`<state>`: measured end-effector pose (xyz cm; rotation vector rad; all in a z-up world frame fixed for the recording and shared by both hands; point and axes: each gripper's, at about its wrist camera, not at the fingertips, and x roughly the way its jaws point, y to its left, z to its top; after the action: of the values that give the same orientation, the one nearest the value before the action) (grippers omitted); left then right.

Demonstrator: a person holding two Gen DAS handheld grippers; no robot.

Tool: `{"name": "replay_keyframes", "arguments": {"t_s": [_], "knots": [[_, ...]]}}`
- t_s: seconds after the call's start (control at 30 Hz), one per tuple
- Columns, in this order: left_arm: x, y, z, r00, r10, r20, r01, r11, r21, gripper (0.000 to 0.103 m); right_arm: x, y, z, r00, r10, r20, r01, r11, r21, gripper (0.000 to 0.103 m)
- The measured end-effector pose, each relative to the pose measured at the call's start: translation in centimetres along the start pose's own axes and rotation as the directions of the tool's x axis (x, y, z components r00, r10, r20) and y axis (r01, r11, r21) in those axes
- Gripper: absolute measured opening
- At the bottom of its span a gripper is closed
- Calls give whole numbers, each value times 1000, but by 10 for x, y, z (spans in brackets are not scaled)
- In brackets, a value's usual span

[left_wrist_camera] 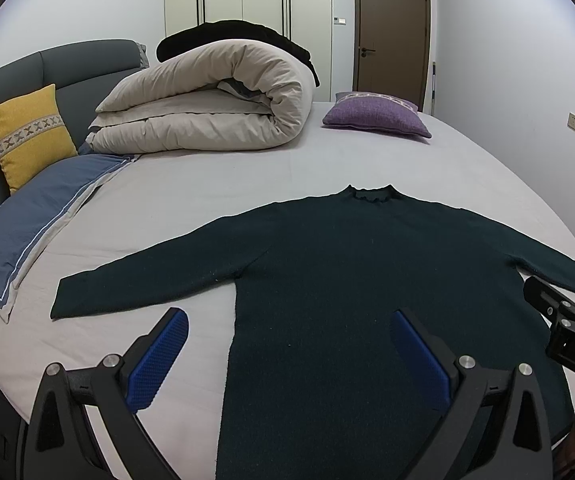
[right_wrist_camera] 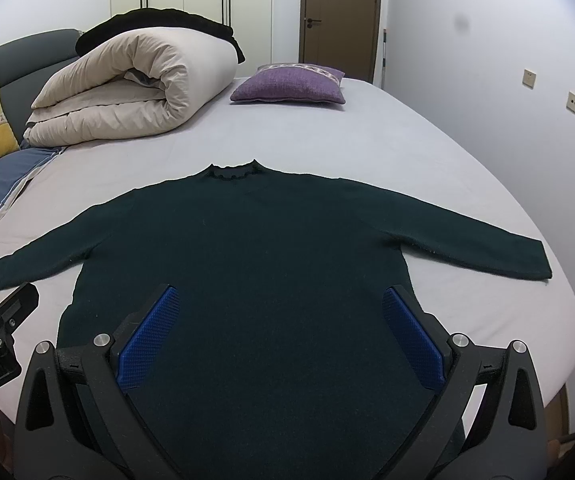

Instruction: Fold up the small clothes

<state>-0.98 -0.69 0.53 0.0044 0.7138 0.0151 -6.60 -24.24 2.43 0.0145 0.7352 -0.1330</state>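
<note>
A dark green long-sleeved sweater (left_wrist_camera: 347, 264) lies flat and face up on the bed, sleeves spread out, collar away from me; it also shows in the right wrist view (right_wrist_camera: 267, 248). My left gripper (left_wrist_camera: 289, 340) is open and empty, hovering above the sweater's lower left edge, with one blue pad over the sheet and the other over the body. My right gripper (right_wrist_camera: 279, 320) is open and empty above the sweater's lower middle. Each gripper shows at the edge of the other's view.
The bed has a pale grey sheet (left_wrist_camera: 207, 184). A rolled beige duvet (left_wrist_camera: 207, 100), a yellow cushion (left_wrist_camera: 31, 132) and a blue pillow (left_wrist_camera: 39, 216) lie at the left, a purple cushion (left_wrist_camera: 375, 114) at the back. The bed's right edge (right_wrist_camera: 567, 300) is near the right sleeve.
</note>
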Motion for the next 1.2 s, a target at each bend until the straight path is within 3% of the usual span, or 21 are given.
{"name": "replay_keyframes", "arguments": {"t_s": [1.2], "knots": [[11, -7, 1, 1000, -4, -8, 4, 1000, -3, 103, 1, 0, -1, 1000, -1, -2, 1, 1000, -4, 103]]}}
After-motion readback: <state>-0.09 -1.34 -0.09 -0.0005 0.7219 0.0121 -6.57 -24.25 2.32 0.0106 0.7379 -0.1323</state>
